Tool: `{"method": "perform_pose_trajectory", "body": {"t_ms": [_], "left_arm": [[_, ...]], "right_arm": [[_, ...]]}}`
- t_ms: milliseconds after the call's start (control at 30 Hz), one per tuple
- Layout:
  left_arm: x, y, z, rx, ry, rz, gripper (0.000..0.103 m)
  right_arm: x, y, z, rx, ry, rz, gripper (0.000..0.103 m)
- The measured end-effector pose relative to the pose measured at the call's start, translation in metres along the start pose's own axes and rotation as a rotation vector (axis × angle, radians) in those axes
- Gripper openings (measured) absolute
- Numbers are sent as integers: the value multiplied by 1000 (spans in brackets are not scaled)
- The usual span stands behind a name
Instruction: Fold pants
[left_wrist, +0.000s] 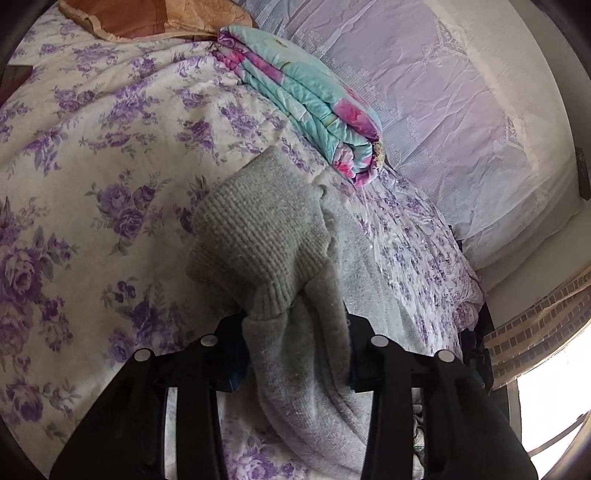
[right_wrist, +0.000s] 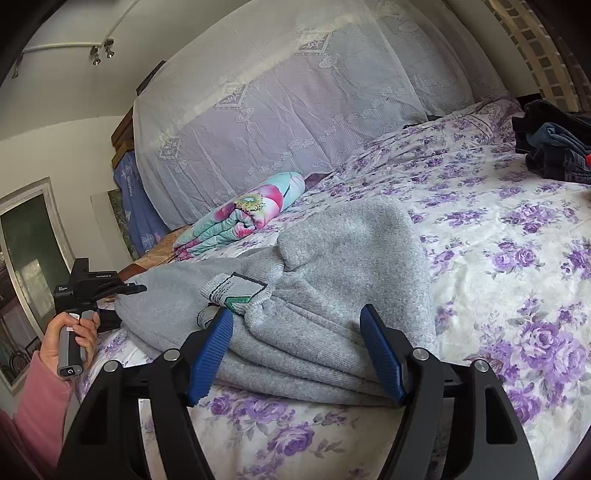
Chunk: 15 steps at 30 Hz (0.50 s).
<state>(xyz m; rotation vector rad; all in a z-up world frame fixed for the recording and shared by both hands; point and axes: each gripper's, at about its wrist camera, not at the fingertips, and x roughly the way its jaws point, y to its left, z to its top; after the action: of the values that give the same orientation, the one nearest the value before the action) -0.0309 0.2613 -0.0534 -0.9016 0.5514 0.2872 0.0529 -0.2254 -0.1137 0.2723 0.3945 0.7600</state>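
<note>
Gray pants (right_wrist: 332, 295) sit bunched on the bed (right_wrist: 517, 295). Left gripper (left_wrist: 295, 354) is pinching a thick wad of them; right gripper (right_wrist: 299, 354) is wide open around the folded edge, not gripping. Lifting one-sided could let the fold slide apart.

I see a bed (right_wrist: 498, 236) under a purple-flowered cover, a lace-draped headboard (right_wrist: 295, 110) behind it. White walls (right_wrist: 74, 147) surround me; daylight comes through a window (left_wrist: 554, 406).
</note>
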Motion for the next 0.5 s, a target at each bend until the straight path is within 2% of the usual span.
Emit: {"method": "perform_pose_trajectory", "body": {"t_ms": [133,300,400,500], "left_arm": [[-16,-27,-1,90,-62,-2,36],[-39,-84,-14,259,-142,-47,35],[-45,-125,-32,374,-156,-104,35],[-39,-167,-58,479,-123,-184,35]], "right_arm": [[0,-1,0,2,-2,3,72],[0,-1,0,6,-6,8,72],[-1,-3,1,13,-11,13,72],[-2,-5,0,21,-18,19,72]]}}
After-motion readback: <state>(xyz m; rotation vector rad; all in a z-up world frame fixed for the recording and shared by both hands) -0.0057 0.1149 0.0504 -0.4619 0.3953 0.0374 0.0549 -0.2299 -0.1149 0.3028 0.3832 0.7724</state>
